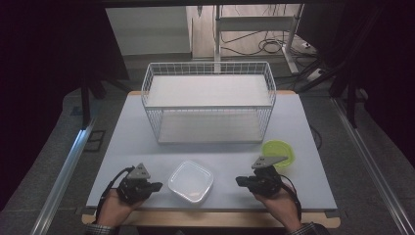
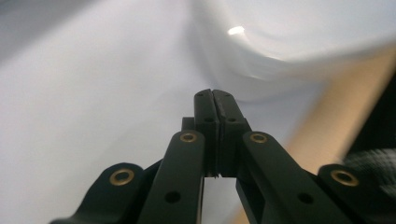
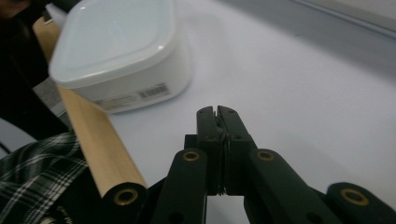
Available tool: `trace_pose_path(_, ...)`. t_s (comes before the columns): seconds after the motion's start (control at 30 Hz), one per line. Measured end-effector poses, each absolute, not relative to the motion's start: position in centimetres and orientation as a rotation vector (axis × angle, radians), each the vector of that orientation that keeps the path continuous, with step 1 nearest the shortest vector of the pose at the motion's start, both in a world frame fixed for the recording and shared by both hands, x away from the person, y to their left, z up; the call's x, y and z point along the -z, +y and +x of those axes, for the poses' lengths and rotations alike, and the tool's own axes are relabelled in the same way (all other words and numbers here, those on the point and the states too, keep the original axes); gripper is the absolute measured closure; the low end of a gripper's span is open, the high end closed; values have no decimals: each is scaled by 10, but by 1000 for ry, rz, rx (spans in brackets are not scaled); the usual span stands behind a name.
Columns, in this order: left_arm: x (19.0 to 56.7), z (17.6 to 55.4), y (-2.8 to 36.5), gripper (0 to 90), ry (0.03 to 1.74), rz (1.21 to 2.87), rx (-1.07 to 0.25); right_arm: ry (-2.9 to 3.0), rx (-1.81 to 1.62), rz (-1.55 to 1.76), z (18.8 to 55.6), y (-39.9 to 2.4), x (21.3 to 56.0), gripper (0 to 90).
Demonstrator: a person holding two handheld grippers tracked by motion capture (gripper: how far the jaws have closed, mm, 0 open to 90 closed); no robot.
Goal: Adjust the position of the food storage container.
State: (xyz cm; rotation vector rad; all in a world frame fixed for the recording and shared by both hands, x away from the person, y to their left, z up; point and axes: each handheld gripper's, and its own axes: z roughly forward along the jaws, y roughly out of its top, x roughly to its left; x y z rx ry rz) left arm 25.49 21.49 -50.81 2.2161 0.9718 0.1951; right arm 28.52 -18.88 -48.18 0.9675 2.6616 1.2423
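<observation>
Nothing is done yet, I judge: the box sits untouched before the rack, between my left gripper and right gripper, both with jaws together, empty; grasping remains.

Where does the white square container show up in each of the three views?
High view: the white square container sits at the near middle of the table, between the two hand-held grippers.
Left gripper view: blurred, upper right, just beyond the closed jaws.
Right gripper view: upper left, label side facing the camera.
Shared landmark: the table's wooden front edge.
</observation>
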Motion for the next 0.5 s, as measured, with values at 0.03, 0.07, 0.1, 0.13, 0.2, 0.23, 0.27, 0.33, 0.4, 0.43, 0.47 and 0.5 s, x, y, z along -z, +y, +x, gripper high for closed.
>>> trace_pose_path(0.03, 508, 259, 212, 894, 967, 2208, -182, 2675, -1244, 957, 284, -185, 483, 883)
trace_pose_path(0.07, 508, 262, 208, 894, 960, 2211, -171, 2690, -1243, 946, 282, -181, 484, 883)
trace_pose_path(0.1, 508, 264, 203, 894, 948, 2220, -167, 2706, -1240, 934, 281, -176, 485, 882)
trace_pose_path(0.13, 508, 265, 197, 894, 938, 2225, -162, 2721, -1239, 928, 279, -172, 487, 882)
trace_pose_path(0.2, 507, 266, 188, 895, 932, 2256, -178, 2756, -1242, 919, 277, -164, 490, 882)
trace_pose_path(0.23, 508, 266, 184, 894, 942, 2248, -173, 2771, -1238, 919, 275, -160, 491, 882)
trace_pose_path(0.27, 508, 267, 182, 894, 947, 2240, -162, 2785, -1237, 913, 274, -156, 493, 882)
trace_pose_path(0.33, 508, 266, 176, 893, 948, 2241, -157, 2809, -1237, 910, 272, -149, 496, 878)
trace_pose_path(0.4, 508, 264, 171, 891, 947, 2237, -145, 2819, -1225, 902, 271, -144, 497, 865)
trace_pose_path(0.43, 508, 263, 168, 891, 958, 2235, -152, 2814, -1224, 908, 271, -142, 497, 867)
trace_pose_path(0.47, 507, 263, 166, 893, 968, 2242, -159, 2805, -1210, 918, 271, -142, 497, 864)
trace_pose_path(0.5, 507, 262, 164, 894, 977, 2240, -160, 2798, -1210, 925, 271, -143, 497, 865)
